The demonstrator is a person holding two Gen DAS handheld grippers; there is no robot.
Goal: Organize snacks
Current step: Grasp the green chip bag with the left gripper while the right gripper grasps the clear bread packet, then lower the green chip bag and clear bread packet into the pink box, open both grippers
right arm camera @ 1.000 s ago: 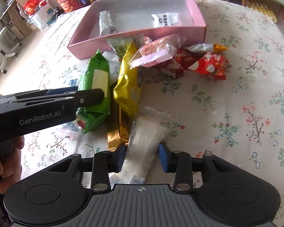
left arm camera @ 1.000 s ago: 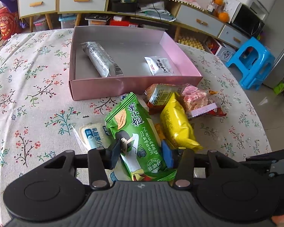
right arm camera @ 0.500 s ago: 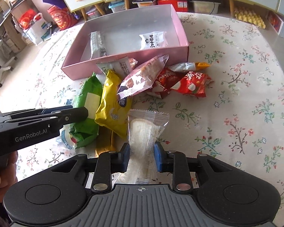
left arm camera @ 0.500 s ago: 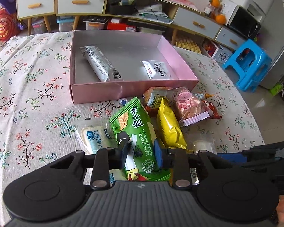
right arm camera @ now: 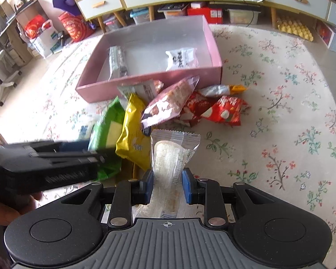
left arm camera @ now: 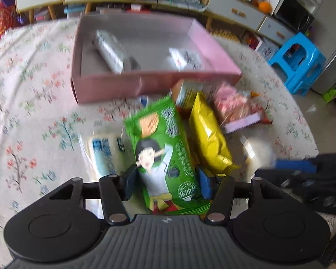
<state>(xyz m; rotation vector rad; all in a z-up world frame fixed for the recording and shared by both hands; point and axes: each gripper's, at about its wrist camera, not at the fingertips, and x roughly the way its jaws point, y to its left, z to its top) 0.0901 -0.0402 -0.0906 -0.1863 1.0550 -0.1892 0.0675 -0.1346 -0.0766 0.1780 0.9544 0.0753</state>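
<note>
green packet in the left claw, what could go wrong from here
The left claw has just been opening around the green packet, so the packet may slip out before it reaches the pink box. The yellow packet lies against it and could get dragged. The right claw with its clear packet is close, so they might bump.

The green snack packet [left arm camera: 165, 157] bore Chinese characters, among them 非油 inside a round white seal near its lower end; the rest were too blurred to read. The yellow packet [right arm camera: 134, 139] carried partial upside-down letters, not clearly legible
</note>
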